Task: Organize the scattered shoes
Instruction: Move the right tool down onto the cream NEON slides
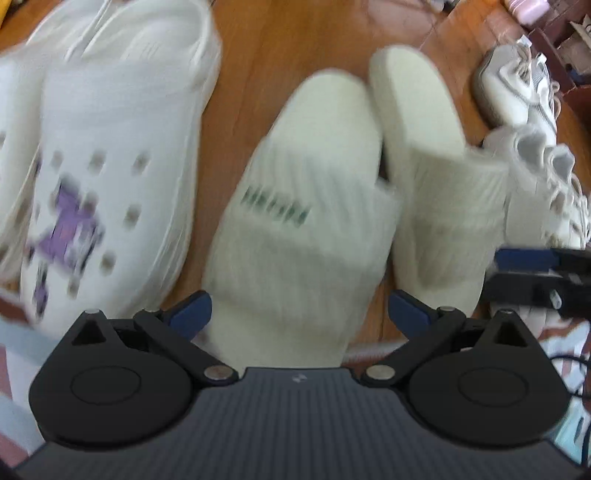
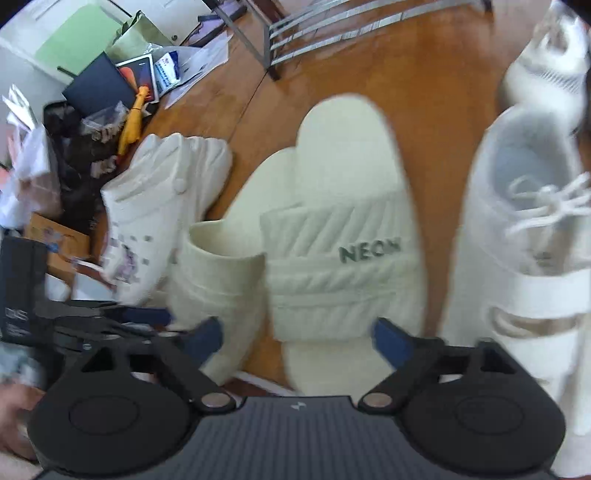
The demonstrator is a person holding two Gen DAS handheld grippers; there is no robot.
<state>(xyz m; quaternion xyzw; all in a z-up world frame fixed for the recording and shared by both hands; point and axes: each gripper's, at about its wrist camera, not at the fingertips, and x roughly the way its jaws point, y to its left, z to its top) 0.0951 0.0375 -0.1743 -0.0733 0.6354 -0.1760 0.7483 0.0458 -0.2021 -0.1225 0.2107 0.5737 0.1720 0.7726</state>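
Both grippers stand spread wide, grasping nothing: the left gripper (image 1: 299, 314) straddles one cream slide (image 1: 306, 229), the right gripper (image 2: 295, 339) its mate (image 2: 343, 258) at twelve o'clock (pair touching, between clog (image 1: 110, 166) and sneaker (image 2: 524, 236)). Judged: clench low on the toe.

Warm orange-brown wooden floor (image 2: 424, 74) fills both views, glossy under soft daylight. In the right wrist view a metal rack (image 2: 332, 26) stands at top center, and a clutter pile (image 2: 92, 103) of papers, bags and boxes fills the upper left.
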